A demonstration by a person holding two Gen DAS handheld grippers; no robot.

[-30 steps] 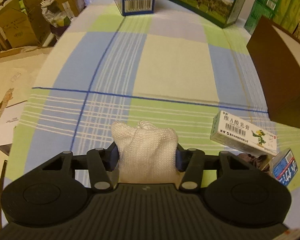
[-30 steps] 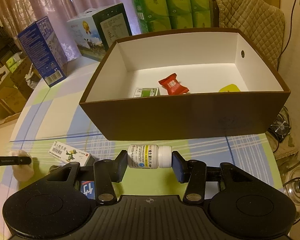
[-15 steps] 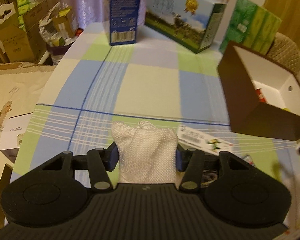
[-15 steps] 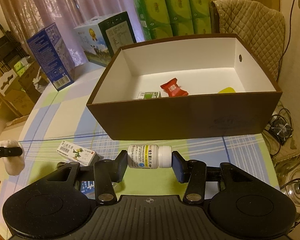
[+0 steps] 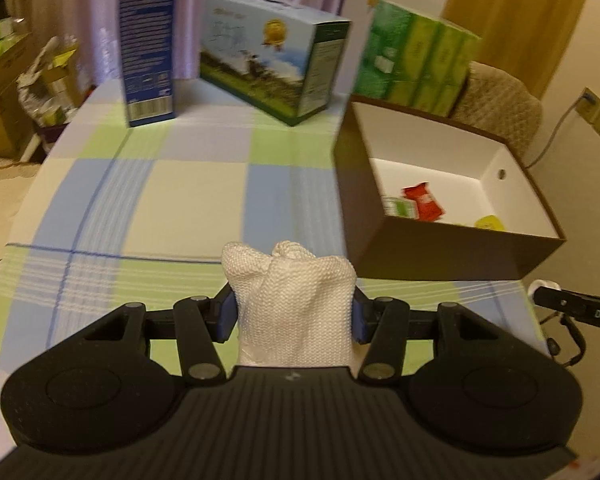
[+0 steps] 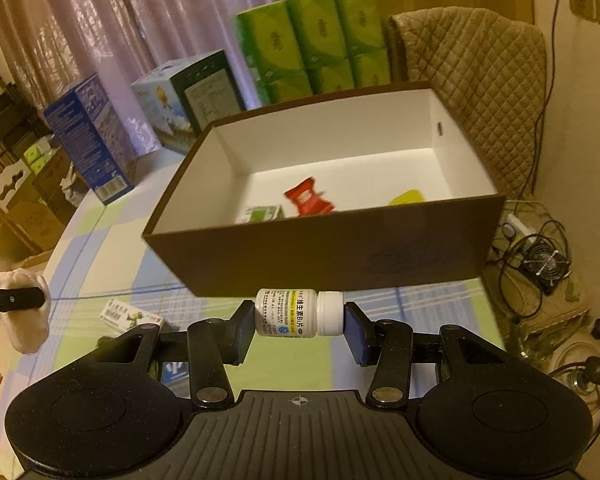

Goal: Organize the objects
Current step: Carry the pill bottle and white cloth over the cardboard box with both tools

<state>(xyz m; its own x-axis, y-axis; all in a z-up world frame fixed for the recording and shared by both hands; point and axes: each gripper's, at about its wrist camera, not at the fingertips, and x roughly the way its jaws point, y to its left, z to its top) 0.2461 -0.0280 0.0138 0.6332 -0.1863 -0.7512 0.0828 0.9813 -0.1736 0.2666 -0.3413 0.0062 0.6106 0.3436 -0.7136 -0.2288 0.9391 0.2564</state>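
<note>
My left claw [image 5: 294, 312] was clamped on a white knit pouch [image 5: 296, 304], right claw [image 6: 299, 316] squeezing a vitamin bottle [image 6: 298, 313] sideways, both near the brown box [image 6: 340, 248].

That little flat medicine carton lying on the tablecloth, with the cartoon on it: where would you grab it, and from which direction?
Probably from above, fingers across its narrow width near the middle. The medicine carton lies flat on the tablecloth, long and thin, so only its long edges offer opposing faces. Both grippers are full now: the right gripper holds a pill bottle, the left gripper a white pouch.
</note>
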